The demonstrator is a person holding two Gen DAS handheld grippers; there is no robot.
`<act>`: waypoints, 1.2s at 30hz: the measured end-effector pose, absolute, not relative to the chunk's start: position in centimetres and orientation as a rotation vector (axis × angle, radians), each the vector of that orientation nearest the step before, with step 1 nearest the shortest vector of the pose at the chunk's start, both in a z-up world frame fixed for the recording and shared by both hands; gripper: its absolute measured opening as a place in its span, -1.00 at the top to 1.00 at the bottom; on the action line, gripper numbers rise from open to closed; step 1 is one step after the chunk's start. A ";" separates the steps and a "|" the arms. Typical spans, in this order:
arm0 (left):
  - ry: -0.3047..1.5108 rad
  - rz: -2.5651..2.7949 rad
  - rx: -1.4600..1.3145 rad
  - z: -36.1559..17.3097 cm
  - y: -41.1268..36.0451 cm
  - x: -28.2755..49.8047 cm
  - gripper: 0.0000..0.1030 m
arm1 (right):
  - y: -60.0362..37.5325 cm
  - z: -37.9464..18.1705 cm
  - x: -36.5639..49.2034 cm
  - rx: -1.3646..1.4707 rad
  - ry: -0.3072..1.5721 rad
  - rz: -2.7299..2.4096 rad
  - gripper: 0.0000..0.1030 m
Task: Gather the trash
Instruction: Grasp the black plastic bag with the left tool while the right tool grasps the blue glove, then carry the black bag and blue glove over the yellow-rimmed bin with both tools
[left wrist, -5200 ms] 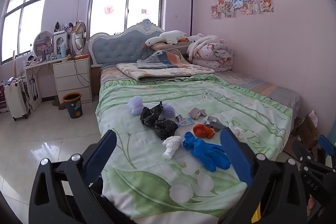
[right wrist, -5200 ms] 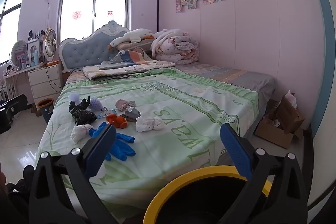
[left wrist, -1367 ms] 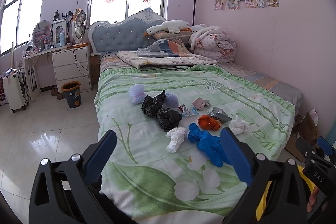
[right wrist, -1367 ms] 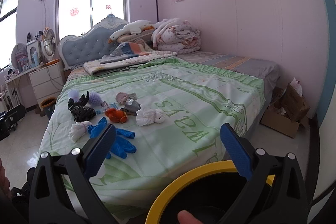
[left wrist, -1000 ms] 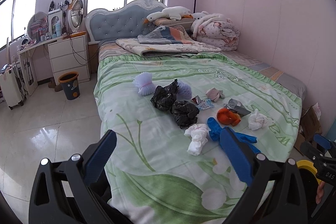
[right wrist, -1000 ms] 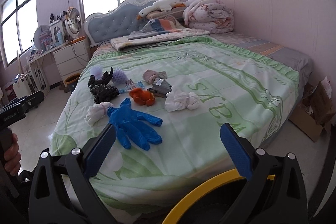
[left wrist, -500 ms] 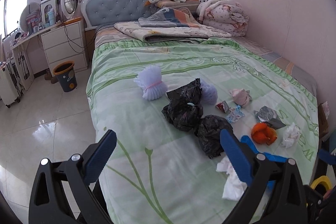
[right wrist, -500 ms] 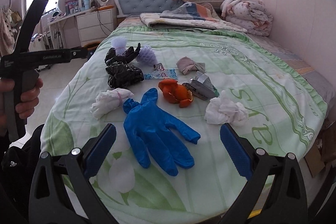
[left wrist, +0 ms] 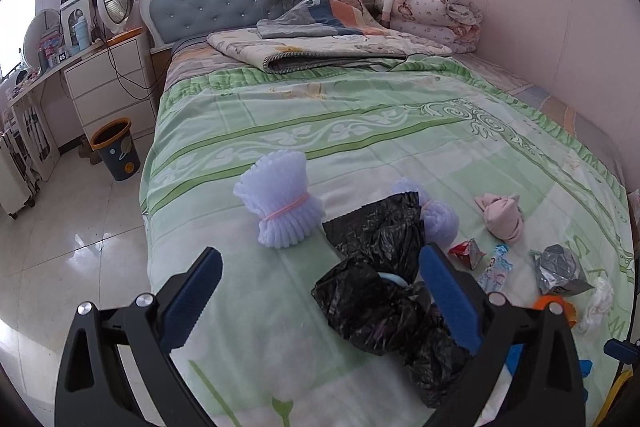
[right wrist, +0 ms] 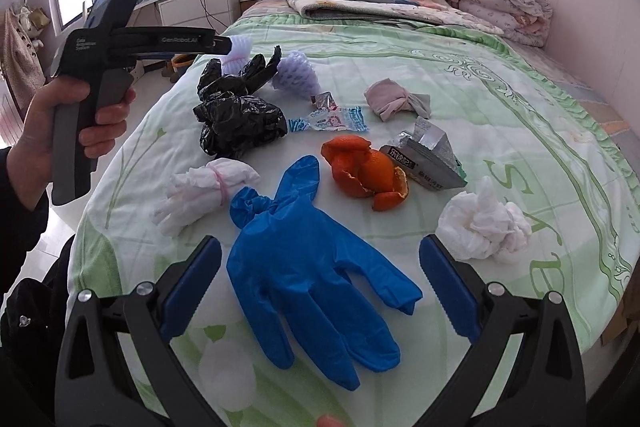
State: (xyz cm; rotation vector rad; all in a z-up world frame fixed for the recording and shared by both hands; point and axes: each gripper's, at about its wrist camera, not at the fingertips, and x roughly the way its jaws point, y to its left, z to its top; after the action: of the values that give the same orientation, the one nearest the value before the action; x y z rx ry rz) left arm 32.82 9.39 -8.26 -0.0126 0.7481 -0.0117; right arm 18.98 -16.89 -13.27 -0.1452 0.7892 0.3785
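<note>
Trash lies scattered on the green bedspread [right wrist: 500,99]. My right gripper [right wrist: 320,255] is open, low over a blue glove [right wrist: 304,267] that lies between its fingers. Beyond the glove are orange peel [right wrist: 360,167], a silver packet [right wrist: 428,155], a white tissue wad [right wrist: 484,223], a banded white bundle [right wrist: 204,191] and a candy wrapper [right wrist: 332,119]. My left gripper [left wrist: 320,267] is open above crumpled black bags [left wrist: 372,291], near the bed's left edge. A purple foam net [left wrist: 284,203] stands just beyond the bags. A hand [right wrist: 92,115] holds the left gripper's handle.
An orange-rimmed bin [left wrist: 116,147] stands on the tiled floor by white drawers [left wrist: 112,83]. A folded quilt [left wrist: 328,43] and pillows fill the head of the bed. A pink cloth [left wrist: 500,217] lies further right. A yellow rim [left wrist: 622,387] shows at the bed's foot.
Both grippers have moved forward and down over the bed. The left now hangs above the black bags, the right above the blue glove. The yellow rim has left the right view.
</note>
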 end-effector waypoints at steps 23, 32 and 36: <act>0.751 -0.258 -0.175 -11.9 10.2 32.0 0.57 | -14.5 -15.5 20.6 -0.198 0.881 0.407 0.49; 0.681 -0.277 -0.204 -9.3 12.1 29.0 0.58 | -15.2 -12.7 18.3 -0.143 0.810 0.409 0.53; 0.655 -0.274 -0.207 -8.4 12.9 27.1 0.58 | -16.3 -11.5 17.0 -0.086 0.796 0.403 0.53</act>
State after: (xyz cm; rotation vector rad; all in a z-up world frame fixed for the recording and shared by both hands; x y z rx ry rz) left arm 27.06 12.88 -8.40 -0.2068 0.6552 -0.2740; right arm 17.03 -16.29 -11.50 -0.0864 0.7961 0.4027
